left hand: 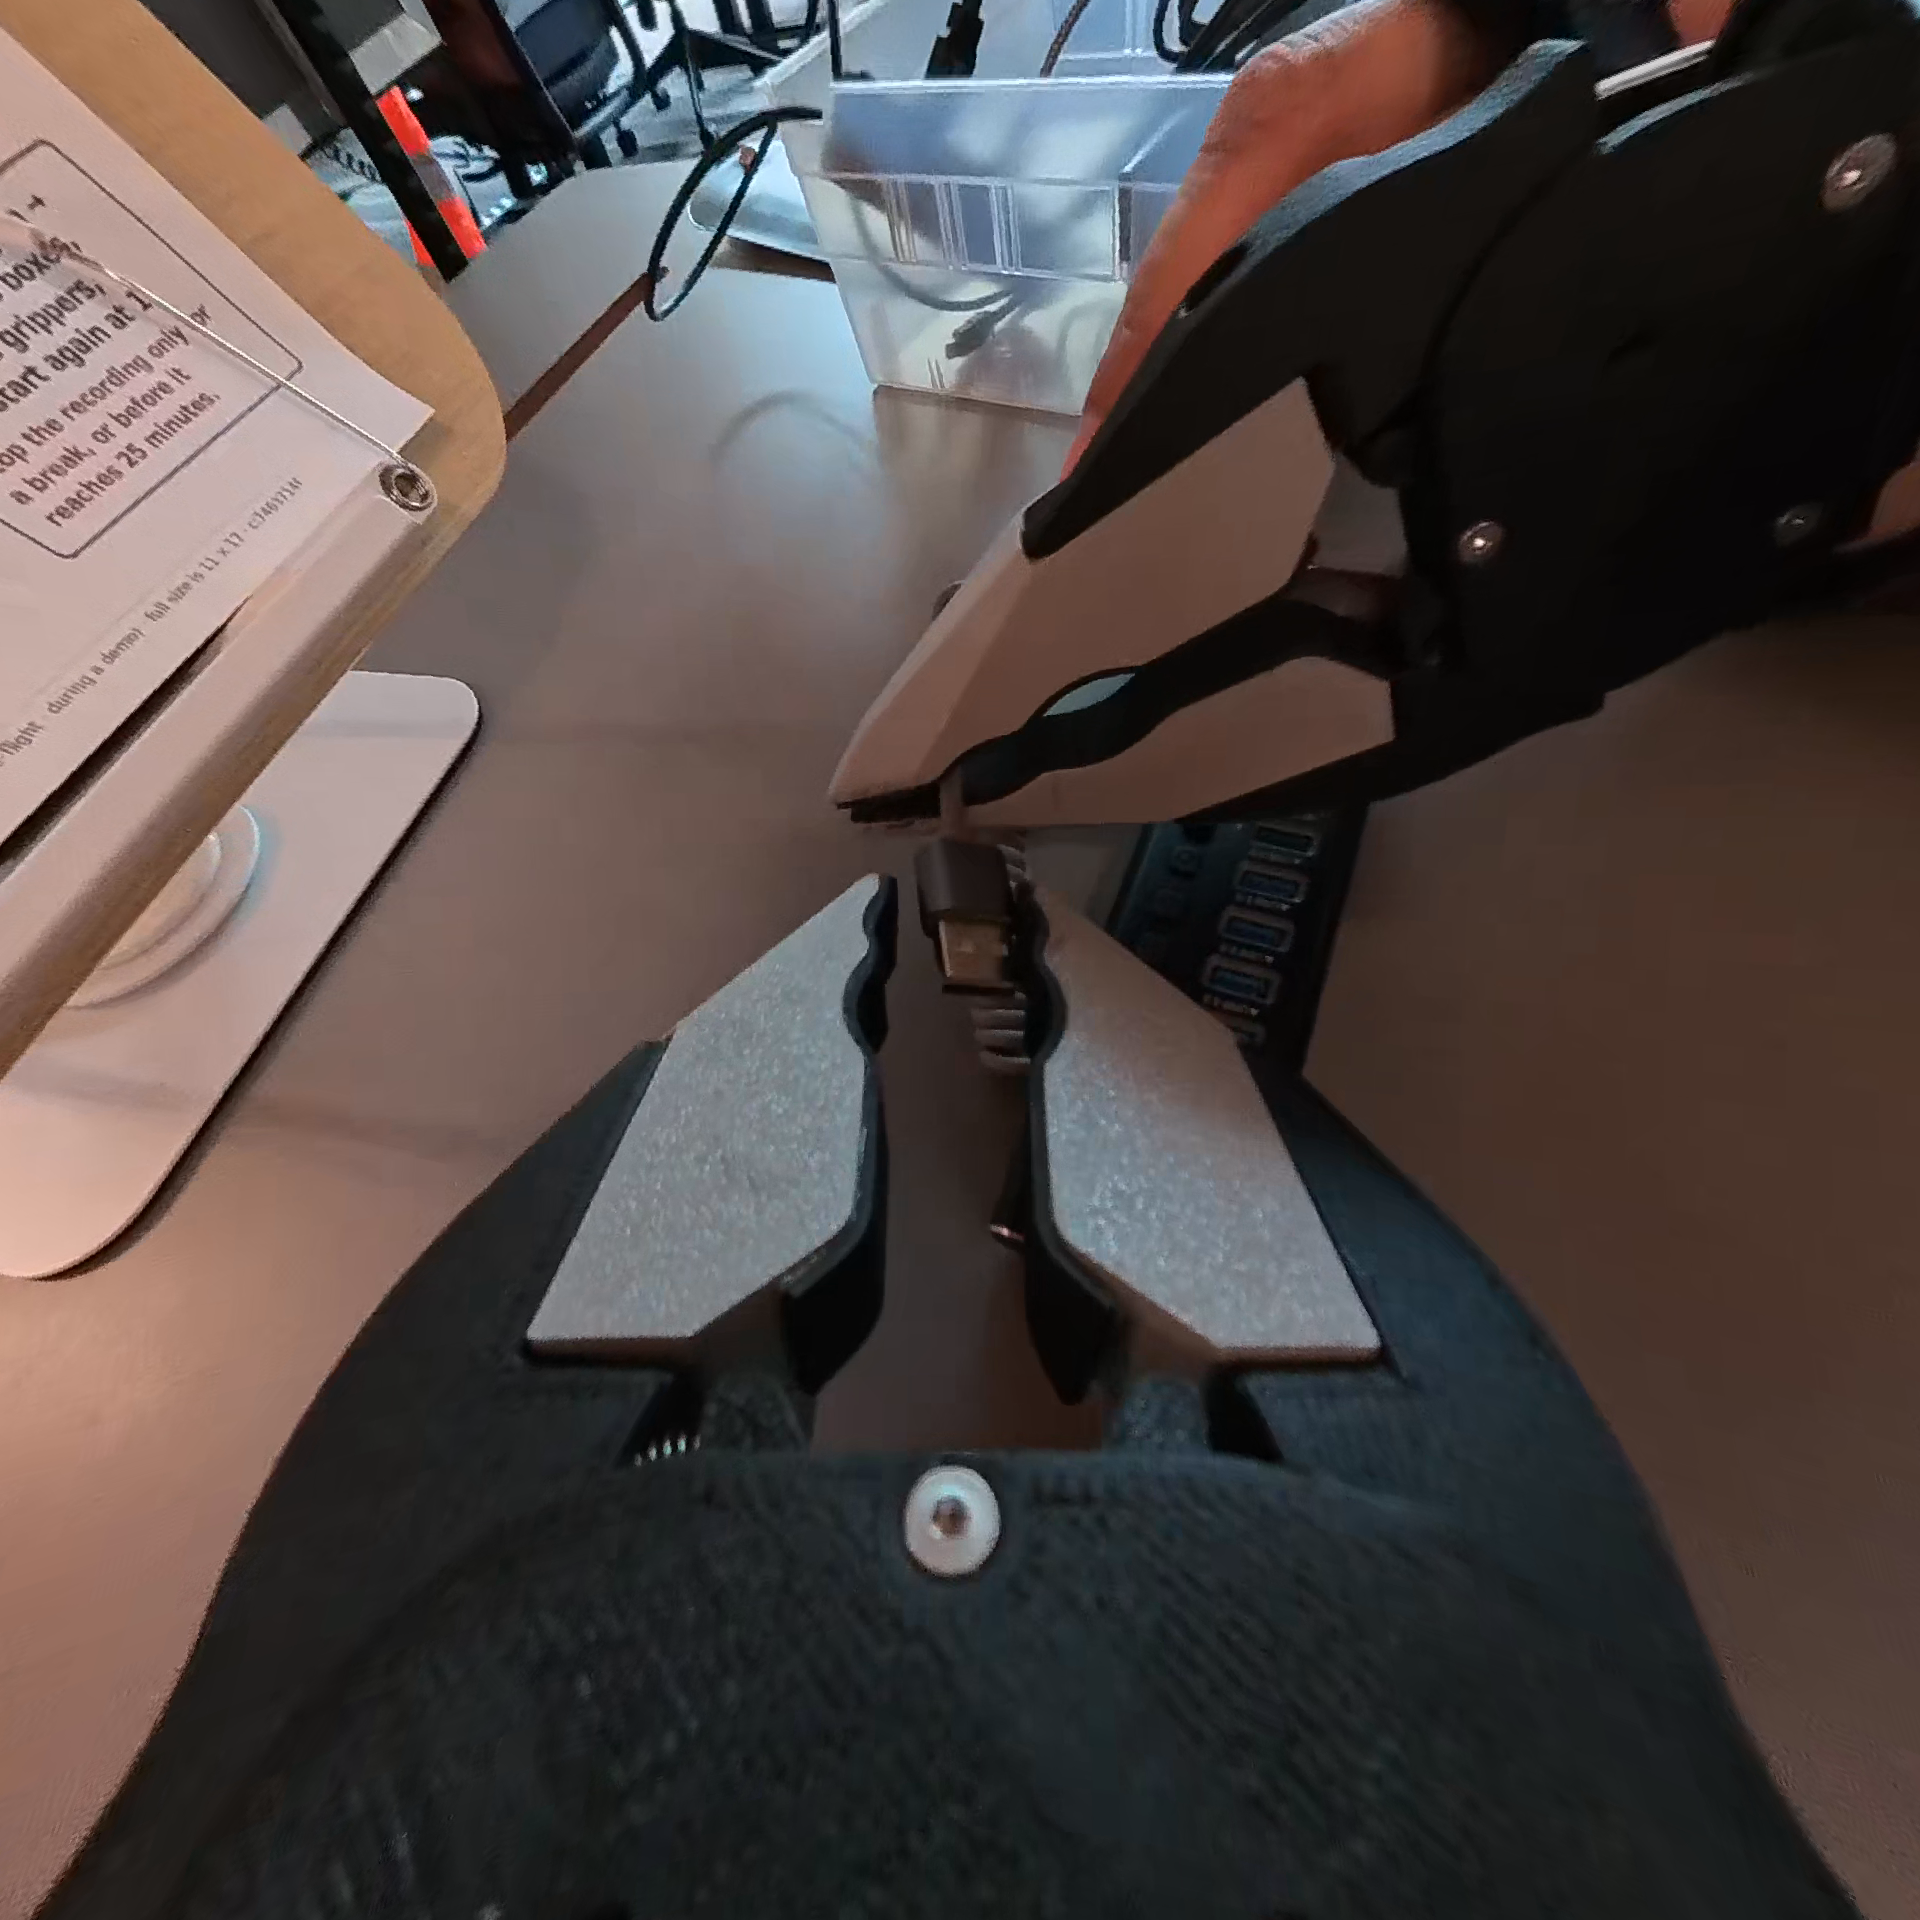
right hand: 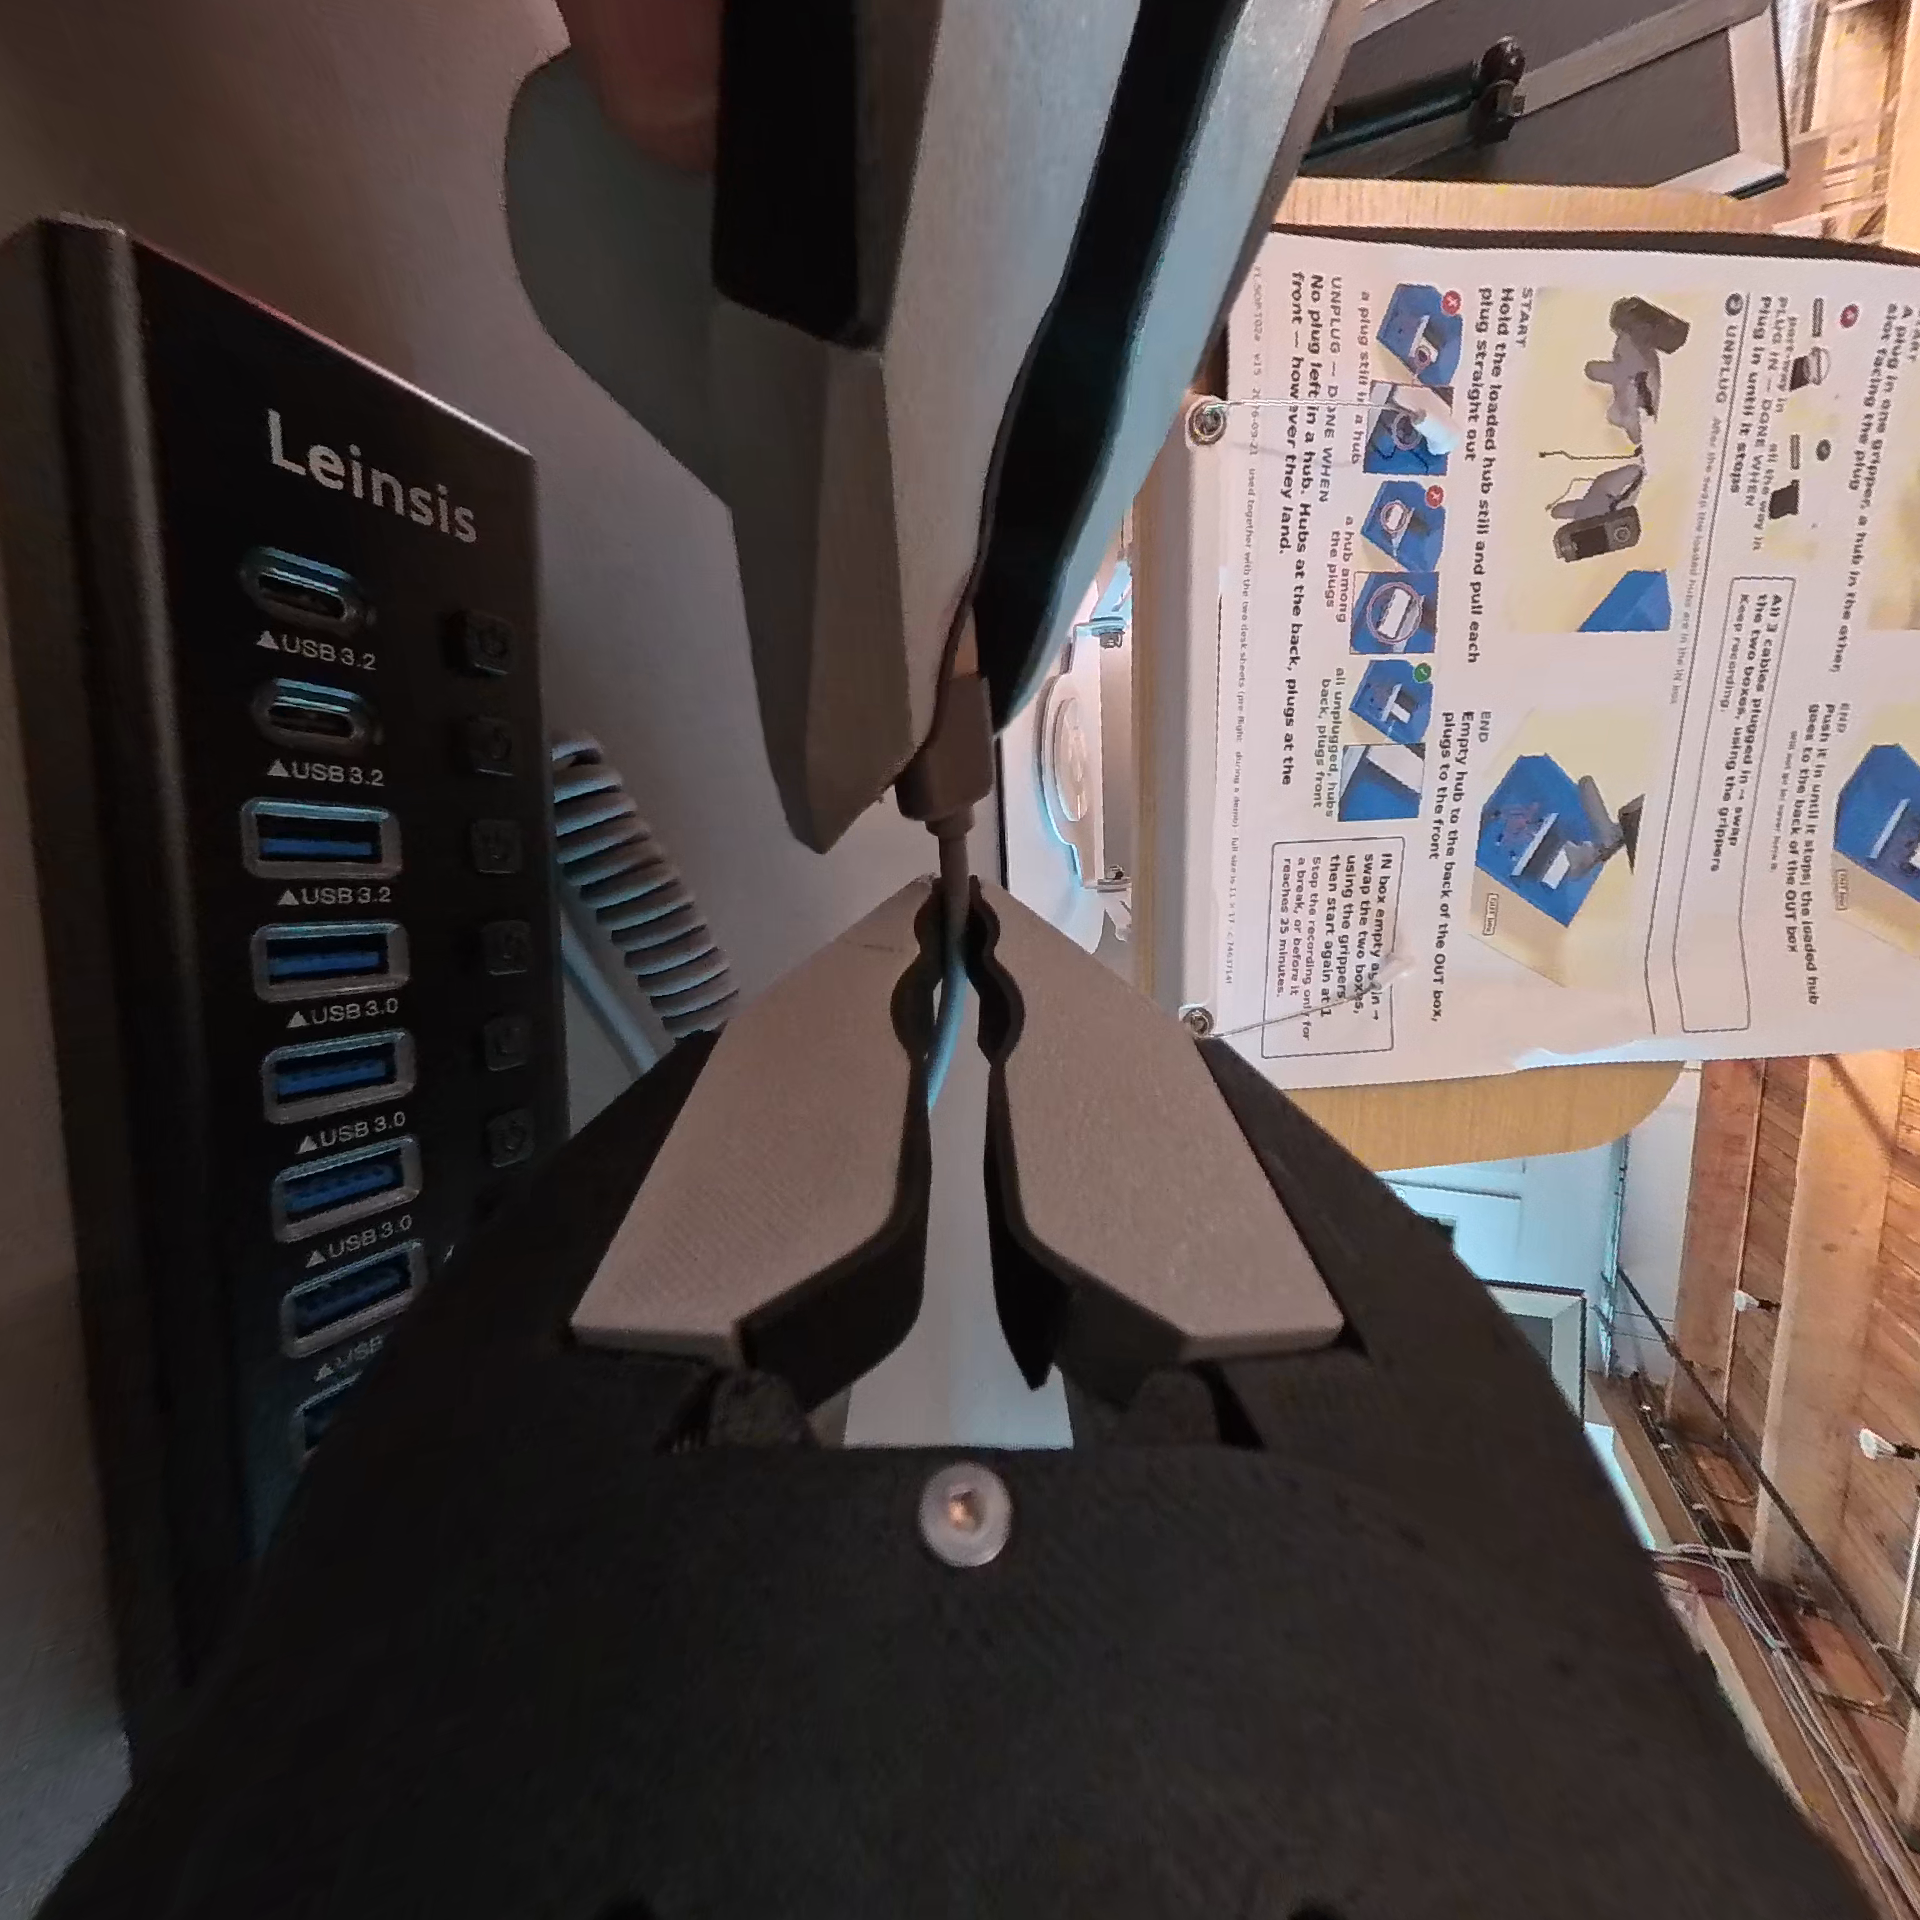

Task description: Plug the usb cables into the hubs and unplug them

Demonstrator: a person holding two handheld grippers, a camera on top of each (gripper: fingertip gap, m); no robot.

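Observation:
A grey USB-A plug (left hand: 971,935) hangs metal end down between the fingers of my left gripper (left hand: 961,914). The jaws stand slightly apart around it, with a gap on one side. My right gripper (left hand: 925,816) comes in from the upper right and is shut on the thin cable (right hand: 948,997) just behind the plug (right hand: 940,764). In the right wrist view my right gripper (right hand: 951,894) meets my left gripper (right hand: 914,774) tip to tip. A black multi-port hub (right hand: 187,727) with blue ports lies beside them, and also shows in the left wrist view (left hand: 1247,935).
A ribbed grey coiled cable (right hand: 623,883) lies by the hub. A wooden sign stand with an instruction sheet (left hand: 156,416) on a white base (left hand: 260,935) stands at the left. A clear plastic box (left hand: 987,260) with cables sits at the back. A hand (left hand: 1174,260) holds the right gripper. The left tips stand about 7 cm off the black multi-port hub (right hand: 187,727).

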